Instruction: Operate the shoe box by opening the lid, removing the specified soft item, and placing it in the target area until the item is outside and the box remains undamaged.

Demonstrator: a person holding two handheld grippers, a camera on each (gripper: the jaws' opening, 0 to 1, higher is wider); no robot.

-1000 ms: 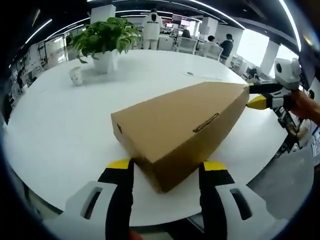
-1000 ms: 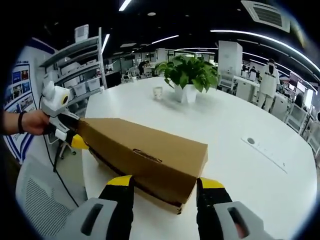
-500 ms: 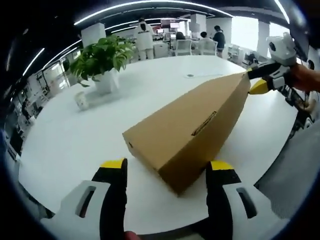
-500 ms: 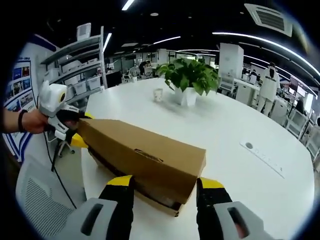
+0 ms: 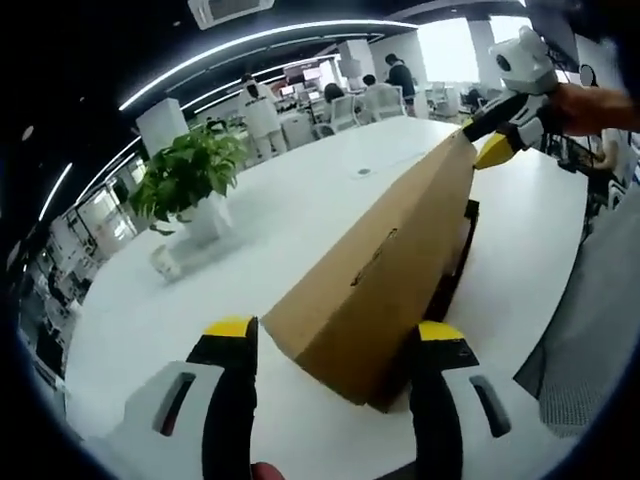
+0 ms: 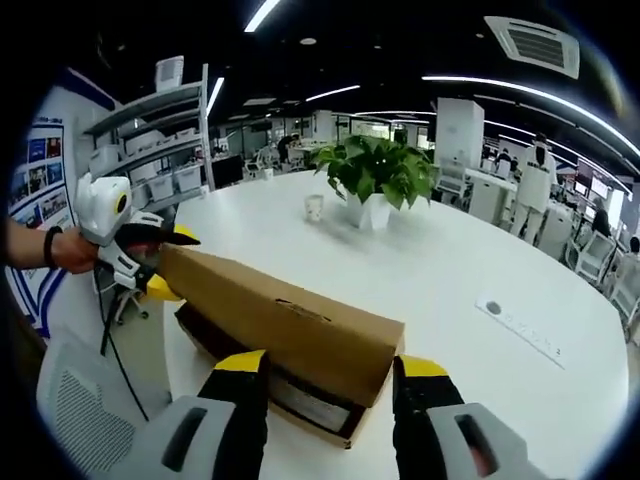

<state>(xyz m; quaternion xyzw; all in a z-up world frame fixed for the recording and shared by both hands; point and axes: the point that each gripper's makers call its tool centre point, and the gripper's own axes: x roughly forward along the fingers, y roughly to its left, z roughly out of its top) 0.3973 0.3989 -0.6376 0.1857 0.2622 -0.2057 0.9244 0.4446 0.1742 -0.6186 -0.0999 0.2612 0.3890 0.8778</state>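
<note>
A brown cardboard shoe box lid (image 5: 370, 270) hangs lifted over the white table (image 5: 300, 200), and the dark box base (image 5: 455, 270) shows under it. My left gripper (image 5: 335, 330) is shut on the lid's near end, yellow-tipped jaws on both sides. The right gripper (image 5: 490, 135) holds the far end, in a hand. In the right gripper view the lid (image 6: 280, 320) sits raised above the base (image 6: 300, 400), my right gripper (image 6: 325, 365) clamps its near end, and the left gripper (image 6: 160, 262) grips the far end. What lies inside the box is hidden.
A potted green plant (image 5: 195, 185) (image 6: 375, 175) and a paper cup (image 5: 165, 262) (image 6: 314, 208) stand farther back on the table. A small round disc (image 6: 492, 308) lies on the table to the right. Shelves (image 6: 150, 140) and a grey mesh chair (image 6: 80, 410) are on the left. People stand among desks behind.
The lid has risen off the base, and a dark gap with the base under it now shows. Both grippers moved up with it, and the left gripper view tilted.
</note>
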